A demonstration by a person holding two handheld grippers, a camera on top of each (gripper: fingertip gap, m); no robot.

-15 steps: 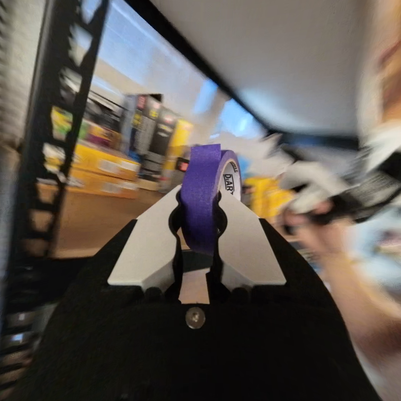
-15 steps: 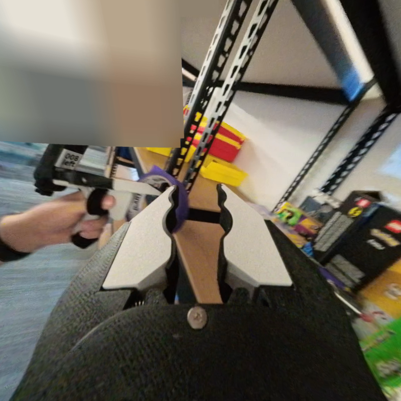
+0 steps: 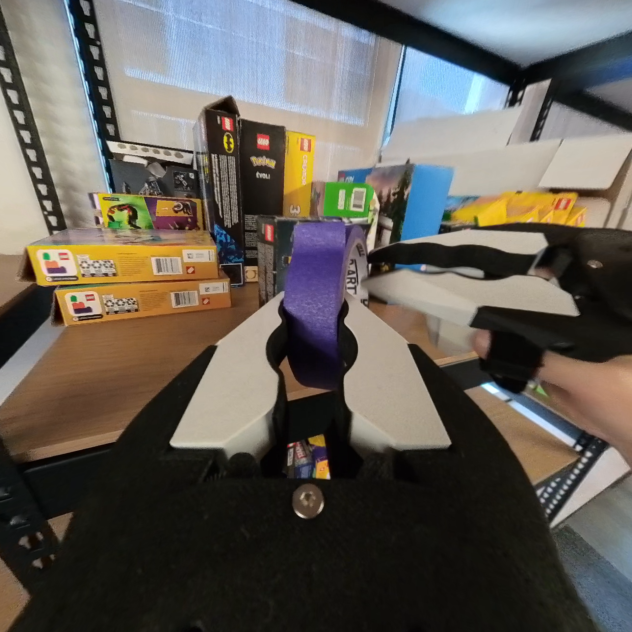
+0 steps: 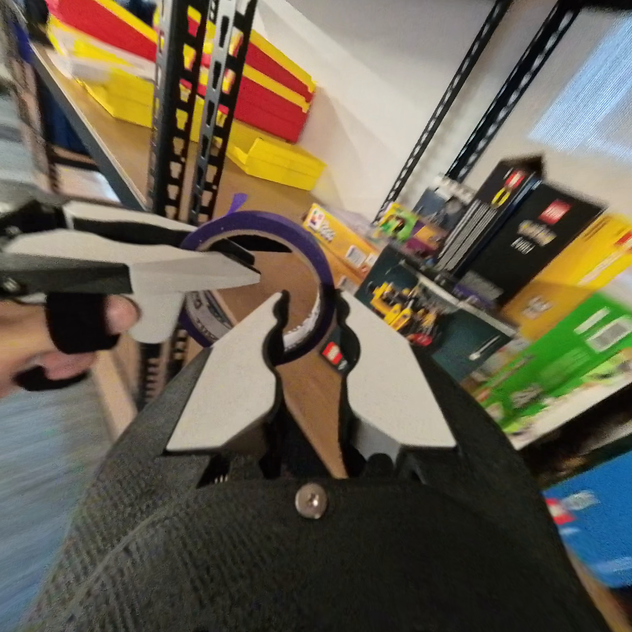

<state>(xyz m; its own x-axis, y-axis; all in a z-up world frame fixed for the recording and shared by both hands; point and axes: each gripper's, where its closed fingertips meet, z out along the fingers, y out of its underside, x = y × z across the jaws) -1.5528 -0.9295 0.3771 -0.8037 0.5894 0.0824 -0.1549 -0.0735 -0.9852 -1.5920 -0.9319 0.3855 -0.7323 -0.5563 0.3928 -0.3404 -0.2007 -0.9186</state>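
My left gripper [image 3: 313,302] is shut on a roll of purple tape [image 3: 314,273] and holds it upright in the air in front of a wooden shelf [image 3: 102,376]. My right gripper [image 3: 366,270] comes in from the right, its tips at the roll's side face. In the right wrist view my right gripper [image 4: 310,295] is open, with the roll's near rim [image 4: 326,318] passing between its fingers, close to the right one. The left gripper [image 4: 254,266] shows at the left, clamped on the roll's opposite side. A short tape end [image 4: 237,201] sticks up from the roll.
Toy-set boxes stand and lie at the back of the shelf: two flat yellow ones [image 3: 136,263], tall black ones [image 3: 239,191], a blue one [image 3: 420,201]. Black perforated uprights [image 4: 184,102] frame the shelf. Red and yellow bins [image 4: 273,109] sit on the neighbouring shelf. A hand [image 3: 581,410] holds the right gripper.
Both grippers have swung towards the shelf. The right gripper has closed in on the roll, and its fingers now straddle the rim. The left gripper still holds the roll.
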